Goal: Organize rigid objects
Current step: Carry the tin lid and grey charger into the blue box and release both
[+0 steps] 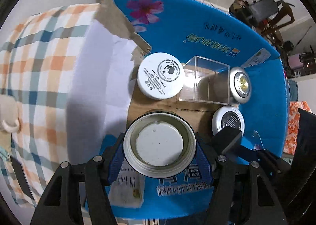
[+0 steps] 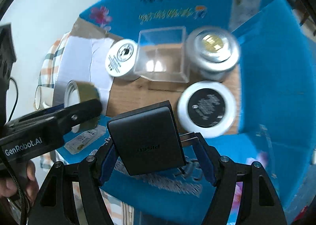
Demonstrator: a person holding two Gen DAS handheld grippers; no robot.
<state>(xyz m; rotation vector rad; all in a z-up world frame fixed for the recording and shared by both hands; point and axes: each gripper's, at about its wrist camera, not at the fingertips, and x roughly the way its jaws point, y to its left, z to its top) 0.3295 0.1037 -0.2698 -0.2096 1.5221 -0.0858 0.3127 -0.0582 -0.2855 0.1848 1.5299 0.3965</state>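
1. The jar [image 1: 160,144], a round white one with a threaded rim and an olive-brown body, sits between the blue pads of the left gripper [image 1: 160,146], which is clamped on its sides. Its round end faces the camera, so its long axis runs straight down toward the box floor.
2. The charger [image 2: 147,141], a flat black block with metal prongs sticking out to the right, is held in the right gripper [image 2: 156,157]; the left pad presses its edge and the prongs meet the right pad. Its broad face looks up at the camera and its long side runs tilted from upper left to lower right.
3. Both grippers hang over an open blue box [image 1: 197,27] with a brown cardboard floor.
4. On that floor stand a white cream tub [image 1: 161,75], a clear plastic cube [image 1: 205,80] just beside it, a silver round light [image 1: 240,87] touching the cube's far side, and a white tin with a black top [image 1: 229,120] nearer the camera.
5. In the right wrist view the left gripper's jar shows from the side at left, above the box's left flap.
6. A checked cloth [image 1: 39,63] lies outside the box at left.
7. A person's fingers [image 2: 29,173] show at the lower left of the right wrist view.
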